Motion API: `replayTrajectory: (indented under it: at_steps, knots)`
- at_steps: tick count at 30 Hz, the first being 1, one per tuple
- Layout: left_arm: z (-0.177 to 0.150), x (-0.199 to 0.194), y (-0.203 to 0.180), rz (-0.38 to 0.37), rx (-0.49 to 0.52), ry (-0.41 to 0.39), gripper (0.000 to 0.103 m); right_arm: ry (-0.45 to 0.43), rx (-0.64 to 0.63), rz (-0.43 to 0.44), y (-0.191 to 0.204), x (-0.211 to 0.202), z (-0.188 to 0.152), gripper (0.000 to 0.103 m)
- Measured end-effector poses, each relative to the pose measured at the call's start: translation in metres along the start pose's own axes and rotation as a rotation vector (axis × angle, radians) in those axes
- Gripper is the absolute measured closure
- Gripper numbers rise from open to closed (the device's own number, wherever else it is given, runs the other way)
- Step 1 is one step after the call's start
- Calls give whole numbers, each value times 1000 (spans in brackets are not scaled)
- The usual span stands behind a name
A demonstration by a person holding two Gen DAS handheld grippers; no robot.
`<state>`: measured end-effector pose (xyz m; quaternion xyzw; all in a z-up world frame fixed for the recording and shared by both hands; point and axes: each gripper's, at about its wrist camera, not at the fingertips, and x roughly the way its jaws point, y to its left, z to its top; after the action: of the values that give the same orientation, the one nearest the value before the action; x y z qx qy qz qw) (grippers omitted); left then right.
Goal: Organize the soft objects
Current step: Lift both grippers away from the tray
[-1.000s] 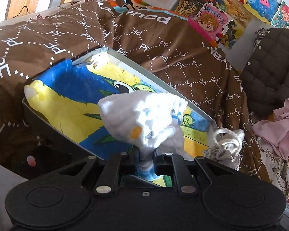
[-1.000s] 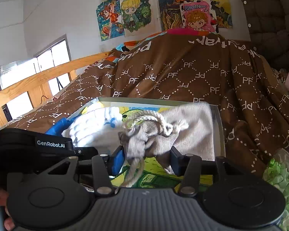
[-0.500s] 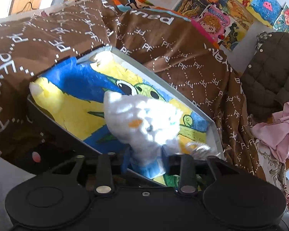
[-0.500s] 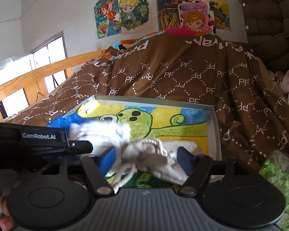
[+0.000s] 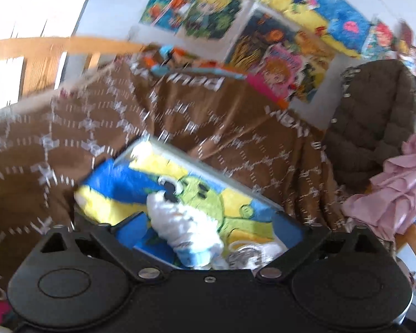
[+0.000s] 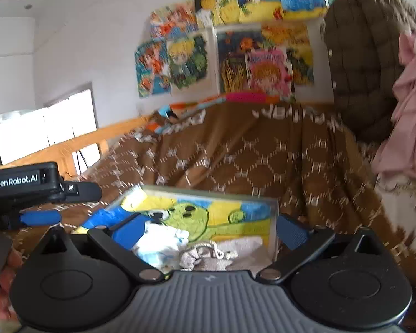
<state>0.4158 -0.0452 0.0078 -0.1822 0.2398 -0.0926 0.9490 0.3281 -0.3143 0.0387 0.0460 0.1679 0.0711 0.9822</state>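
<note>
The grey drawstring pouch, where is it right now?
The grey drawstring pouch lies inside the cartoon-printed box, at its near right corner in the right wrist view, touching the white and blue soft toy on its left.

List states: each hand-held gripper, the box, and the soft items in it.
left hand-held gripper: open, holding nothing
right hand-held gripper: open, holding nothing
box: open-topped, resting on the brown blanket
white sock: released, lying in the box
beige drawstring pouch: released, lying in the box beside the sock
</note>
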Motion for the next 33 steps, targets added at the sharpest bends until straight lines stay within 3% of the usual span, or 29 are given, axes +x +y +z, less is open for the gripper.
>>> replayTrajectory:
  at_steps: [4, 8, 13, 20, 27, 33]
  knots:
    - [4, -44, -26, -12, 100, -90, 1, -82, -17, -6, 2, -42, 7, 0]
    - [1, -85, -42, -37, 129, -157, 1, -163, -17, -16, 4, -80, 2, 0]
    - [-6, -126, -57, -39, 200, -196, 1, -204, 4, -3, 4, -121, -16, 0]
    - [-21, -176, -63, -11, 243, -222, 1, -194, 22, -11, 5, -161, -45, 0]
    - [-52, -210, -51, -9, 266, -222, 1, -246, 83, -34, 5, -196, -62, 0]
    - [-88, -227, -38, -19, 308, -199, 1, -169, 105, -46, 12, -202, -77, 0]
